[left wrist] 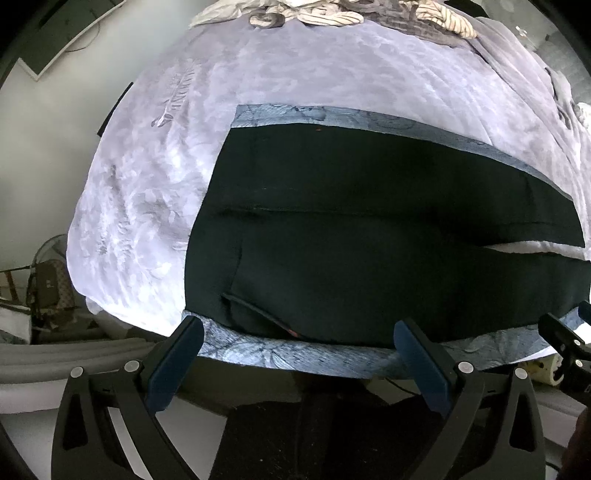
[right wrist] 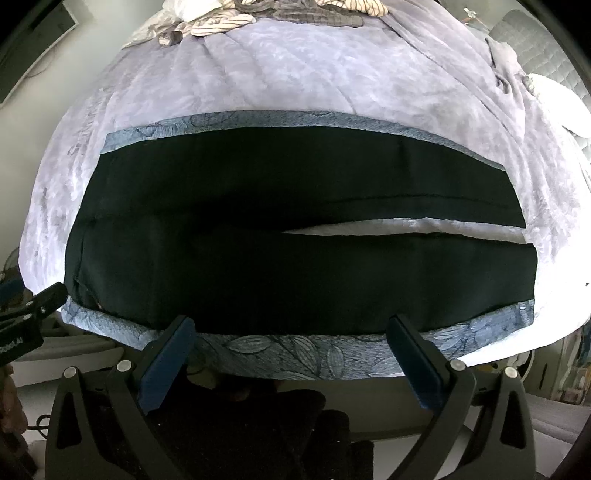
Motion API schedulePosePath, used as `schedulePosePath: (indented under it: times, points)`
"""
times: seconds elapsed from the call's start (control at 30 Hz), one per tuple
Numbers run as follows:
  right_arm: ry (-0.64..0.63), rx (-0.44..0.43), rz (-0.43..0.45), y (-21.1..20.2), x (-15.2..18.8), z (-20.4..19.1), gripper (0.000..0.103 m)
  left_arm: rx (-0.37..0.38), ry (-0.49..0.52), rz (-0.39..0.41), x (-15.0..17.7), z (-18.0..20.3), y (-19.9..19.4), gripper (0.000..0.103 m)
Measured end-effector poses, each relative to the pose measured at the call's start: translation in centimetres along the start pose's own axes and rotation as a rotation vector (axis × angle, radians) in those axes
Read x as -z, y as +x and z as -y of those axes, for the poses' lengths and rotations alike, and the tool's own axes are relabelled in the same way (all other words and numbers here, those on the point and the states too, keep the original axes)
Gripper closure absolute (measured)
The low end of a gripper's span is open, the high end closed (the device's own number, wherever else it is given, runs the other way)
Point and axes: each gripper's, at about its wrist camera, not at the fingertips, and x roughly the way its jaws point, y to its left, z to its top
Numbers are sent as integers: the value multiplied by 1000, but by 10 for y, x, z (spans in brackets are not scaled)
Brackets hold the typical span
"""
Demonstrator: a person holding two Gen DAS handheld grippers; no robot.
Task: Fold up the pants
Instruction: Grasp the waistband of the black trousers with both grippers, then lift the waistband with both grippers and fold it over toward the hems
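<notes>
Black pants lie flat and spread sideways on a blue leaf-patterned cloth on a bed. The waistband is at the left, and the two legs run to the right with a narrow gap between them. My left gripper is open, hovering just off the near edge of the cloth by the waist end. My right gripper is open too, at the near edge by the middle of the near leg. Nothing sits between either pair of fingers.
A lavender quilted bedspread covers the bed. Crumpled striped and grey clothes are piled at the far edge. A bag and clutter stand on the floor at left. The other gripper shows in each view.
</notes>
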Motion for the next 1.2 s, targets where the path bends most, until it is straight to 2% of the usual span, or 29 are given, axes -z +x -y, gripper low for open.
schedulePosePath:
  times: [0.2, 0.3, 0.43, 0.6, 0.67, 0.7, 0.73, 0.8, 0.93, 1.03, 1.1, 1.2]
  points:
    - [42, -34, 5, 14, 2, -12, 0, 11, 30, -18, 2, -17, 24, 0]
    - [89, -72, -63, 29, 8, -12, 0, 35, 35, -22, 6, -28, 35, 0]
    - [229, -191, -87, 44, 18, -2, 0, 94, 38, 0, 10, -42, 50, 0]
    - [404, -440, -78, 67, 50, 21, 1, 195, 33, -12, 15, -54, 73, 0]
    - [457, -520, -105, 77, 67, 27, 16, 251, 21, -41, 20, -61, 85, 0]
    - [483, -543, -129, 82, 77, 30, 33, 273, 15, -53, 21, -63, 88, 0]
    - [527, -578, -160, 92, 93, 36, 38, 293, 9, -65, 23, -66, 91, 0]
    - [573, -627, -187, 101, 113, 40, 38, 318, 4, -83, 26, -71, 97, 0]
    - [605, -672, -215, 132, 140, 40, 38, 361, 1, -101, 30, -74, 103, 0]
    - [655, -763, -205, 145, 132, 34, 38, 395, -11, -119, 30, -78, 109, 0]
    - [689, -853, -152, 141, 124, 28, 38, 406, -23, -120, 31, -82, 108, 0]
    - [664, -953, -73, 123, 115, 23, 38, 462, -57, -112, 36, -93, 105, 0]
